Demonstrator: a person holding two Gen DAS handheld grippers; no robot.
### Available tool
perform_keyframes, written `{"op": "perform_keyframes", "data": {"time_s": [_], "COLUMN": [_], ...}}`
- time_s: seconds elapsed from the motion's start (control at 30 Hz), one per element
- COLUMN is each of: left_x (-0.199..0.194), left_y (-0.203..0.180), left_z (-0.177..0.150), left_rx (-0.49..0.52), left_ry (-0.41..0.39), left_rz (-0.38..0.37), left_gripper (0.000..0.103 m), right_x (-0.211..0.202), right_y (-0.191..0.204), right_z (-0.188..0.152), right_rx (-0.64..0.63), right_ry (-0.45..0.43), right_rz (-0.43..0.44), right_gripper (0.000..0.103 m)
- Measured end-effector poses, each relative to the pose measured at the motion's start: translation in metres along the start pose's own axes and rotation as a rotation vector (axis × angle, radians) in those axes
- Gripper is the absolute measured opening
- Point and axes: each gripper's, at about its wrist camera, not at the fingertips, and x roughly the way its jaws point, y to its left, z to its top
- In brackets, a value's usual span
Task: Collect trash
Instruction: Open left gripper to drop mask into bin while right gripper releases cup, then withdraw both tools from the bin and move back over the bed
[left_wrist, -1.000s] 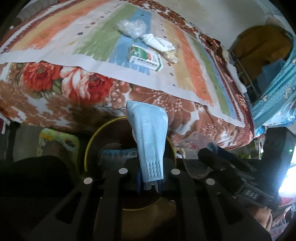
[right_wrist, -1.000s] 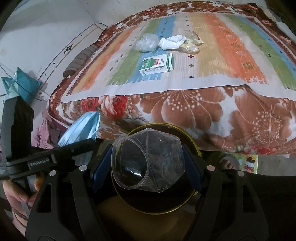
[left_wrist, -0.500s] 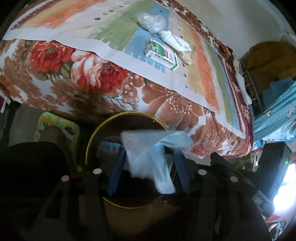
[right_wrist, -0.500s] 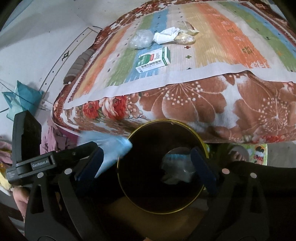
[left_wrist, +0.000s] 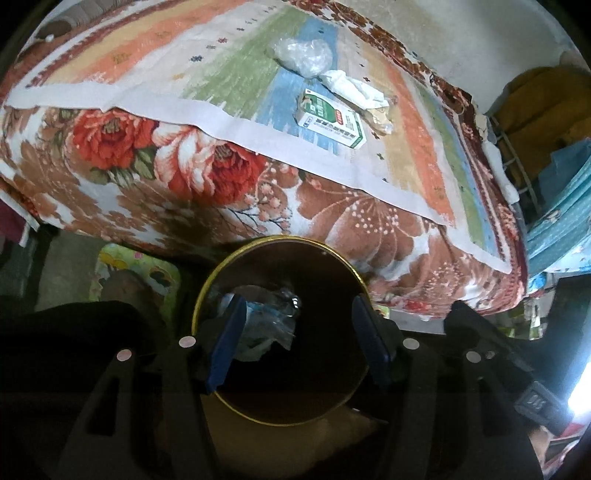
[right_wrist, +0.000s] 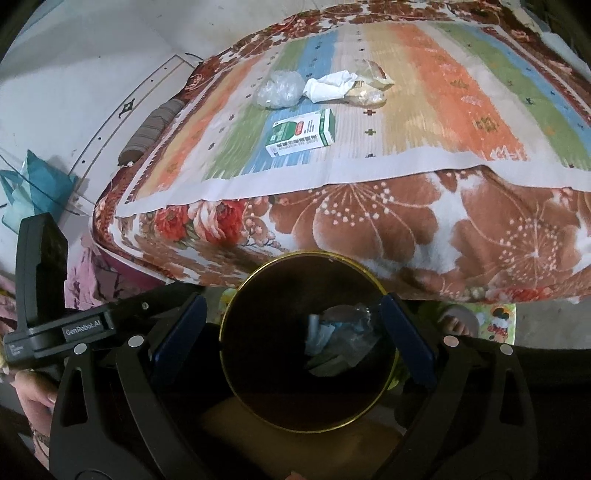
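Blue mask has dropped into gold-rimmed round bin (left_wrist: 221, 273); left claw (left_wrist: 297, 341) opening, right claw (right_wrist: 291, 334) wide, both empty. Green-white carton (right_wrist: 301, 133) remains mid-bed.

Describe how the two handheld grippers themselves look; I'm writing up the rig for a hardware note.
Both are matte black. The right gripper has triangular cut-outs in its finger arms, round silver fasteners and dark blue pads. The left gripper matches it, with blue pads and the same silver dots. From the right wrist view, the left unit's black body carries white "GenRobot.AI" lettering. No cables or sleeves show.
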Motion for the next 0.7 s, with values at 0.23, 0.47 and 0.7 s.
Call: {"op": "perform_keyframes", "data": {"time_s": [0.23, 0.47, 0.7], "left_x": [-0.006, -0.011, -0.009], "left_y": [-0.007, -0.020, -0.024], "left_z": [0.004, 0.017, 0.028], "left_rx": [0.048, 0.136, 0.176], "left_ry": [-0.029, -0.052, -0.082], "left_rz": [0.035, 0.088, 0.137], "left_gripper": [0.063, 0.073, 0.087], "right_x": [-0.010, -0.018, -0.022], "right_y": [-0.003, -0.004, -0.006], "right_z": [0.014, 0.039, 0.065], "right_rx": [-0.021, -0.057, -0.095], "right_ry": [-0.016, -0.040, -0.062], "right_rz": [-0.024, -0.053, -0.105], "right_gripper": [0.094, 0.094, 0.094]}}
